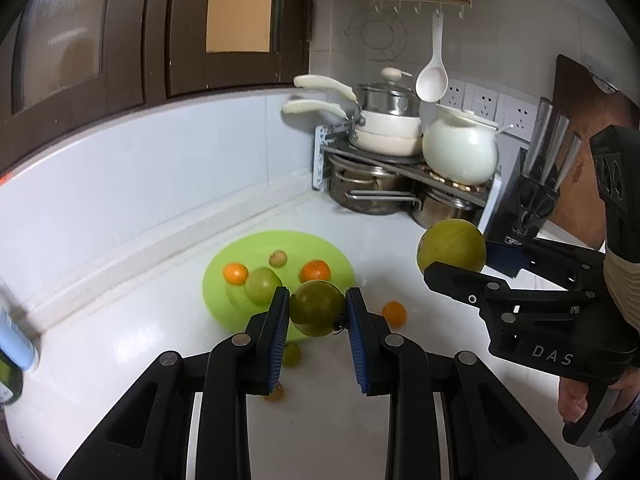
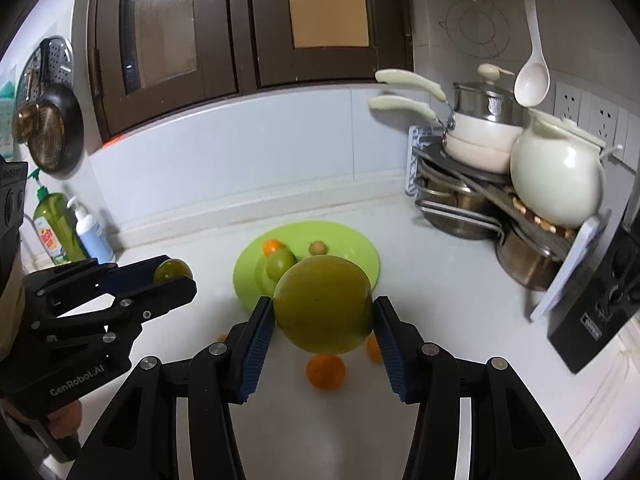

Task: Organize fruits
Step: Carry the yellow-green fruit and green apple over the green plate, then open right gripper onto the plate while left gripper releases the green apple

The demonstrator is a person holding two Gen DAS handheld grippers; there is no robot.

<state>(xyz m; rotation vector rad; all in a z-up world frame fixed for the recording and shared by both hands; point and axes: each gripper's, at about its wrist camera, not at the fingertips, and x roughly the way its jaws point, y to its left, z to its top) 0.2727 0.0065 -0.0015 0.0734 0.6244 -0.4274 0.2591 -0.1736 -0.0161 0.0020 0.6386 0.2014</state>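
Observation:
My left gripper (image 1: pixel 318 310) is shut on a small dark green fruit (image 1: pixel 316 307), held above the near edge of the lime green plate (image 1: pixel 244 248). My right gripper (image 2: pixel 324 312) is shut on a large yellow-green fruit (image 2: pixel 324 304), held above the counter in front of the plate (image 2: pixel 356 244). The plate holds two oranges (image 1: pixel 235 273), a green fruit (image 1: pixel 262 285) and a small brown fruit (image 1: pixel 277 258). Loose oranges lie on the counter (image 1: pixel 394 313) (image 2: pixel 325 371). The right gripper also shows in the left wrist view (image 1: pixel 452 258), the left one in the right wrist view (image 2: pixel 173 276).
A rack of pots and a white jar (image 1: pixel 460 152) stands in the back corner. A black knife block (image 1: pixel 532 196) is to its right. Soap bottles (image 2: pixel 72 232) stand at the far left by the wall. A white ladle (image 1: pixel 431 80) hangs above.

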